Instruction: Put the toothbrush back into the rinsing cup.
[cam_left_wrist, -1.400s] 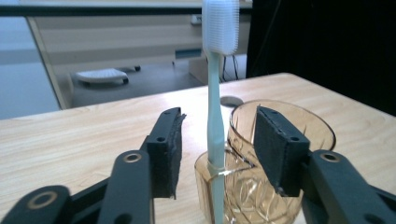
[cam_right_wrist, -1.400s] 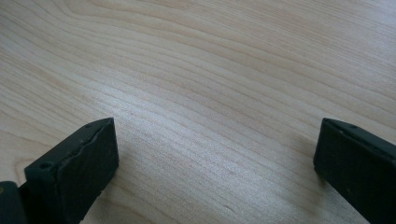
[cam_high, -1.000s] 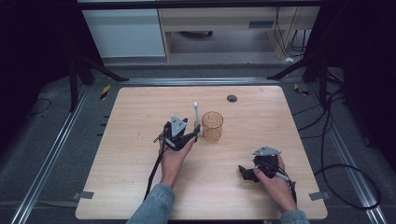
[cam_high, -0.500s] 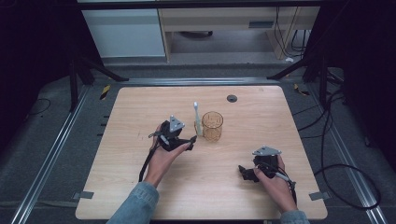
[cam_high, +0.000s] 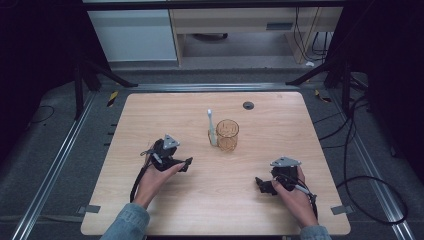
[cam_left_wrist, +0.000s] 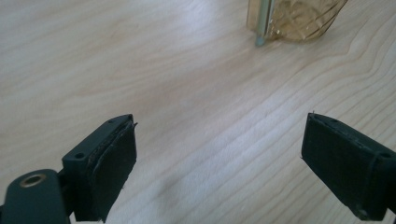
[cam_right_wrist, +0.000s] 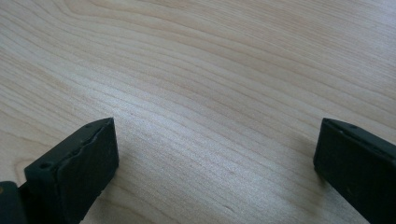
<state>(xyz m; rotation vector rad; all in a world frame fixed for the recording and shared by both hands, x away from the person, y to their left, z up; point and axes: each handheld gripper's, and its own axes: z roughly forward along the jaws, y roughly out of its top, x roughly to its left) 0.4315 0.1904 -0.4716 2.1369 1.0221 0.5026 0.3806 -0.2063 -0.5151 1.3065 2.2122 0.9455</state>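
My left tongs (cam_high: 186, 163) have just opened with nothing between them and drawn back to 8 o'clock of the amber cup (cam_high: 227, 135), leaving the toothbrush (cam_high: 211, 127) propped against its rim on the worktop (cam_high: 300, 130), placement apparently complete; my right tongs (cam_high: 260, 184) stand apart, empty.

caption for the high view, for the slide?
Open left gripper apart from toothbrush leaning on amber cup; open right gripper rests near table edge.
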